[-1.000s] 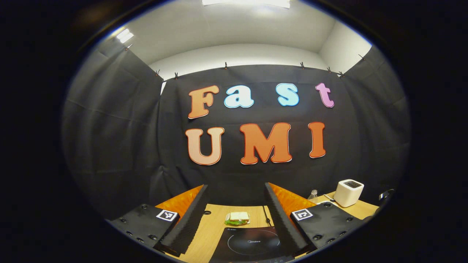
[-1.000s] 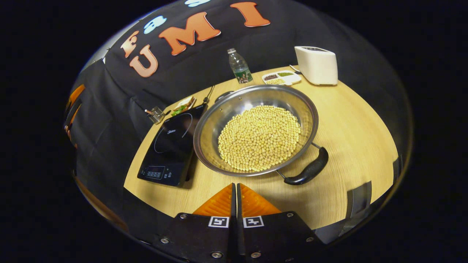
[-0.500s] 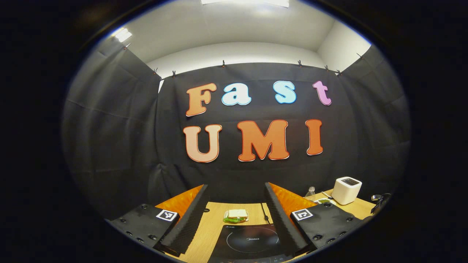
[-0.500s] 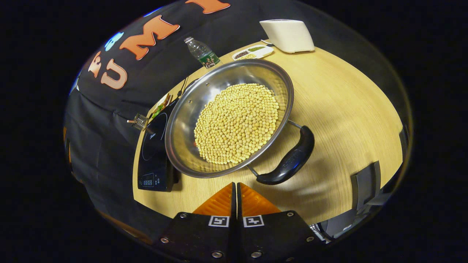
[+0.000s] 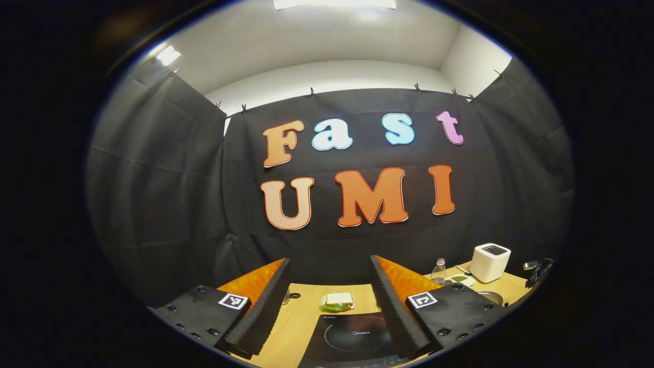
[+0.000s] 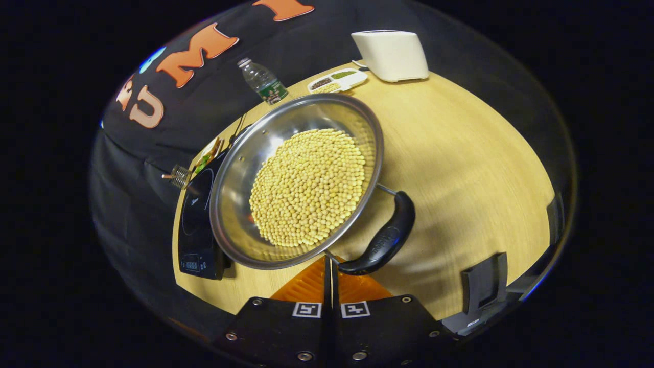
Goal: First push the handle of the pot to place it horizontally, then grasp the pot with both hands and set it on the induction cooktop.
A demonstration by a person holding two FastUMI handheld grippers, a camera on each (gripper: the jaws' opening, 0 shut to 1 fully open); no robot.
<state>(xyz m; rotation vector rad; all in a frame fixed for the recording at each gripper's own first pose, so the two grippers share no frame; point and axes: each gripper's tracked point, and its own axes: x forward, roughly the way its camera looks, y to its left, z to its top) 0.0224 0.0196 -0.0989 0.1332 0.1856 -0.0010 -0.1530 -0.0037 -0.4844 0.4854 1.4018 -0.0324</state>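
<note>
Right tongs [image 6: 329, 266] are closed, tips set at the near end of the handle [image 6: 380, 243], presumably for pushing. Pot [image 6: 296, 179] sits on table [image 6: 460, 153] beside the cooktop [image 6: 196, 214]. Left tongs [image 5: 329, 286] are held open above the cooktop, ready for grasping.

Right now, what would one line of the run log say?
stage: pushing handle | right gripper: shut, tips at pot handle | left gripper: open, above cooktop | pot: on table, beside cooktop
</note>
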